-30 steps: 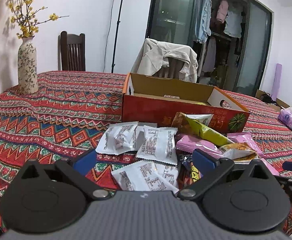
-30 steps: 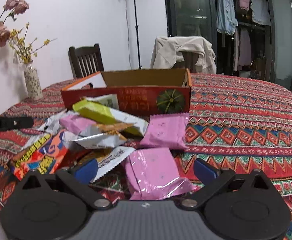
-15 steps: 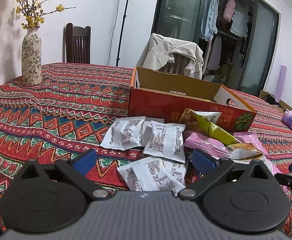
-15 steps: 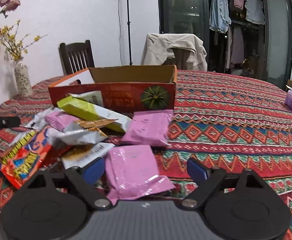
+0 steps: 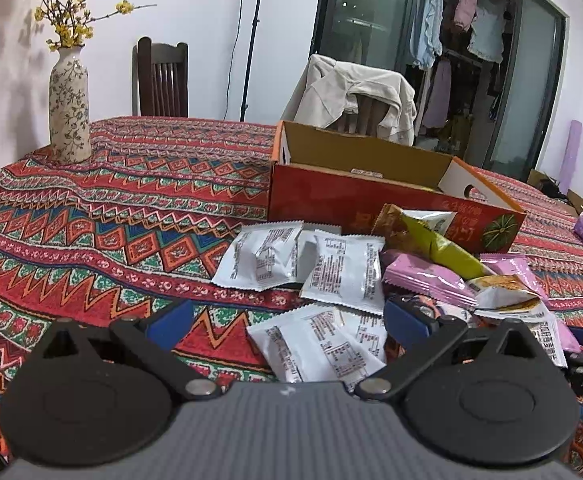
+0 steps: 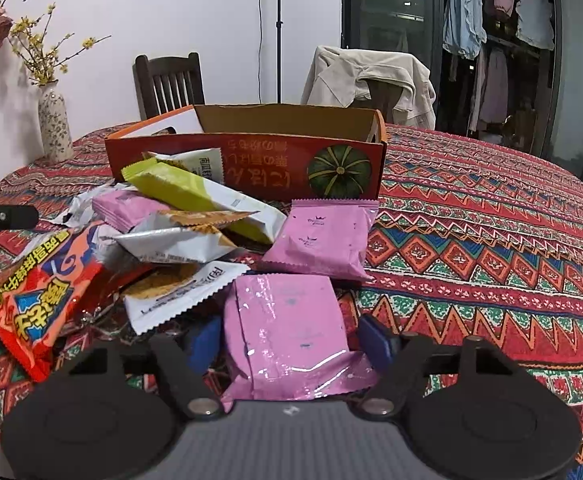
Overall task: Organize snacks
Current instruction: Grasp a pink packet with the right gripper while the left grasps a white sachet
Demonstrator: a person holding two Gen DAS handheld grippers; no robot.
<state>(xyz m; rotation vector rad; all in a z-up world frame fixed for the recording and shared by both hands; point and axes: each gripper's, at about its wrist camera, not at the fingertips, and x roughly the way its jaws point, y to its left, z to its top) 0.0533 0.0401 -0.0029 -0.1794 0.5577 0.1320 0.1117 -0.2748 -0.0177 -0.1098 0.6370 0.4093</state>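
Observation:
A heap of snack packets lies on the patterned tablecloth in front of an open red cardboard box [image 5: 371, 200] [image 6: 251, 164]. In the right wrist view a pink packet [image 6: 287, 320] lies between the fingers of my right gripper [image 6: 289, 340]. Its jaws are closing. The left pad is at the packet's edge, and a thin gap shows at the right pad. A second pink packet [image 6: 323, 236] lies just beyond. My left gripper [image 5: 287, 320] stands open low over several white packets [image 5: 319, 344], touching none of them.
An orange-red bag [image 6: 39, 300], a yellow-green bar [image 6: 195, 196] and silver packets are piled left of the pink ones. A flowered vase [image 5: 69, 116] stands at the far left of the table. Two chairs [image 5: 163, 80] stand behind it, one draped with a jacket [image 5: 355, 96].
My right gripper's fingers have drawn in from wide apart to either side of the near pink packet. The left gripper has barely shifted and stays open.

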